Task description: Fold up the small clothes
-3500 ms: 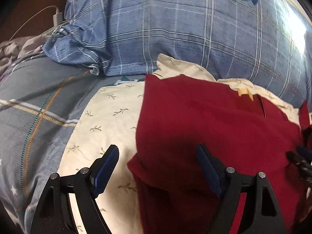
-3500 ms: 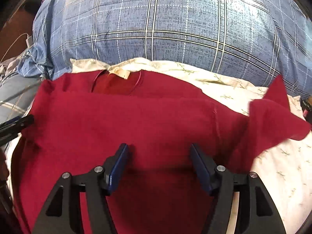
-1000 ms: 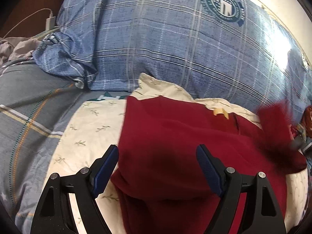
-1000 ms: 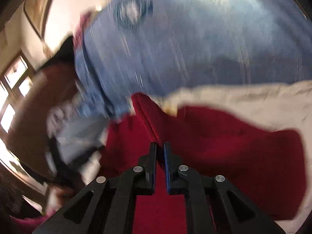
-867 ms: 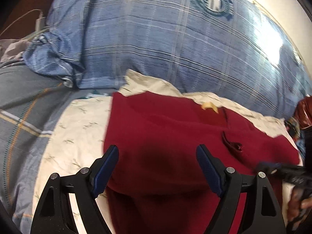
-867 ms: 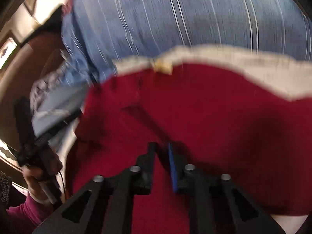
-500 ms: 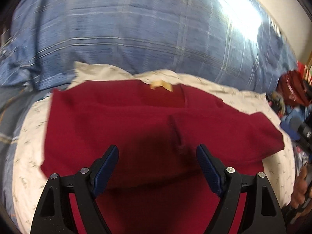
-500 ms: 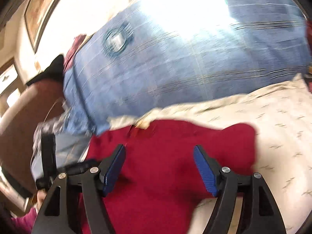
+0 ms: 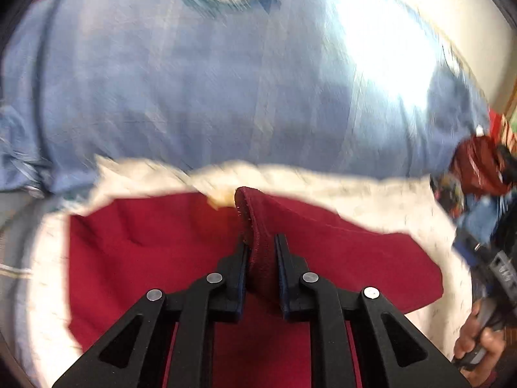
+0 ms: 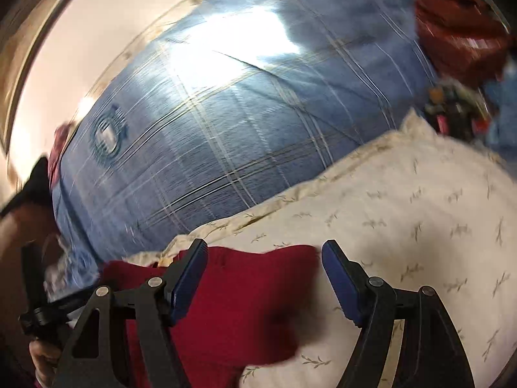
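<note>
Bedding fills both views: a blue plaid pillow (image 9: pixel 226 97) behind a cream leaf-print sheet (image 10: pixel 420 210). On that sheet lies the red garment (image 9: pixel 145 242). Left gripper (image 9: pixel 261 252) is clamped on a raised fold of the garment (hem stitching visible between the pads). Right gripper (image 10: pixel 263 278) hovers with jaws wide apart, holding nothing, over the garment's edge. Both views are motion-blurred.

Cream sheet (image 10: pixel 420 226) carries red garment (image 10: pixel 242 307), blue pillow (image 10: pixel 242 129).
</note>
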### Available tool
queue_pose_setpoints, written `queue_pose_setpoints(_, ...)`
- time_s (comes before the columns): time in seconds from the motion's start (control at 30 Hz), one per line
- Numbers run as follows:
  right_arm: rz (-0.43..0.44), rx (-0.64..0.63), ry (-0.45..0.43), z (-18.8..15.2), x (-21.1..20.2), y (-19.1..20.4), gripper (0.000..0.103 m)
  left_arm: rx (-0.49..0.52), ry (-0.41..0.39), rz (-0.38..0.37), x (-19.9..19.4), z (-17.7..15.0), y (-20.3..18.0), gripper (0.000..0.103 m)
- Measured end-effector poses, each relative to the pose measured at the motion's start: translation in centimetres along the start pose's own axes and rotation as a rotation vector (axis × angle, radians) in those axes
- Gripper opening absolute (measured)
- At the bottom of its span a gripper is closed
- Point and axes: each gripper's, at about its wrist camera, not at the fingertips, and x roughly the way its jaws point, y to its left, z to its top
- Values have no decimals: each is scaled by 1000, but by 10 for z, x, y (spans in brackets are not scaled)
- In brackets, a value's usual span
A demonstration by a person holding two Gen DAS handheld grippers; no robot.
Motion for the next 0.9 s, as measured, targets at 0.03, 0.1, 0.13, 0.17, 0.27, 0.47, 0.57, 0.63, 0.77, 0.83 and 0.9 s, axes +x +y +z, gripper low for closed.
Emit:
queue_pose_setpoints(0.03,4,23,11,1,3,-3,76,-9,-21,26,-10,2,11,14)
queue_pose_setpoints(0.1,12,50,50,0,10,-6,77,-24,-44,97,-22,-1,37,14)
queue_pose_setpoints(0.13,15,57,71,-2,15,-6,78,-39,-43,128,-24,-6,50,14)
queue_pose_setpoints(0.17,19,63,86,-5,21,-5,78,-75,-20,146,-20,-12,69,14)
queue_pose_setpoints(0.27,27,51,148,-13,42,3,78,-164,61,137,-4,-30,100,14)
queue_pose_setpoints(0.47,105,-40,277,-31,54,30,78,-183,88,158,10,-34,116,15)
queue_pose_setpoints(0.57,207,-179,356,-40,35,49,76,-180,84,162,14,-32,114,15)
queue_pose_setpoints(0.63,129,-367,351,-53,23,64,76,-156,79,178,13,-40,105,15)
queue_pose_setpoints(0.77,-35,-484,277,-67,36,76,48,-158,93,191,18,-46,101,15)
queue_pose_setpoints(0.83,-27,-460,314,-70,51,75,17,-179,97,188,20,-46,103,15)
queue_pose_setpoints(0.9,-40,-465,316,-73,53,74,13,-198,104,179,19,-46,107,15)
